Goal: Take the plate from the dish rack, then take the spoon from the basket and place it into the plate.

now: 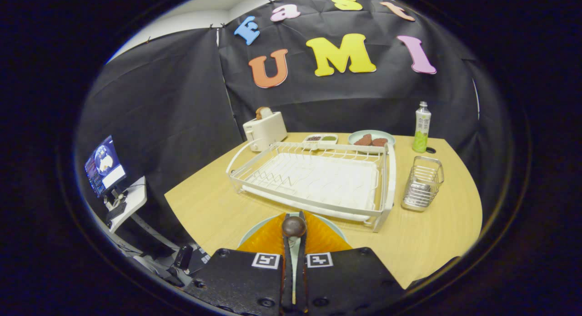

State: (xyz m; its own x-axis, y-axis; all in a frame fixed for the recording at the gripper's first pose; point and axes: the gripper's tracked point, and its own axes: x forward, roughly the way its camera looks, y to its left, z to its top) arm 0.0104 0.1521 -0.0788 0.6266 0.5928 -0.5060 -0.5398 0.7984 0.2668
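My gripper (294, 238) is shut on a dark brown spoon (294, 226). The spoon's rounded end sticks out just ahead of the fingertips, and its shaft runs back between the fingers. Directly beneath the fingers a pale blue plate (257, 228) lies on the wooden table (204, 207), with its rim showing on both sides of them. Whether the spoon touches the plate I cannot tell. Just beyond the plate stands the white wire dish rack (388, 179), with no dishes in it. To the rack's right stands the metal wire basket (423, 182).
Behind the rack are a white toaster (265, 129) with bread in it, a small divided dish (321, 138), a plate of brown food (370, 137) and a green bottle (422, 127). A side desk with a monitor (104, 166) stands off the table's left.
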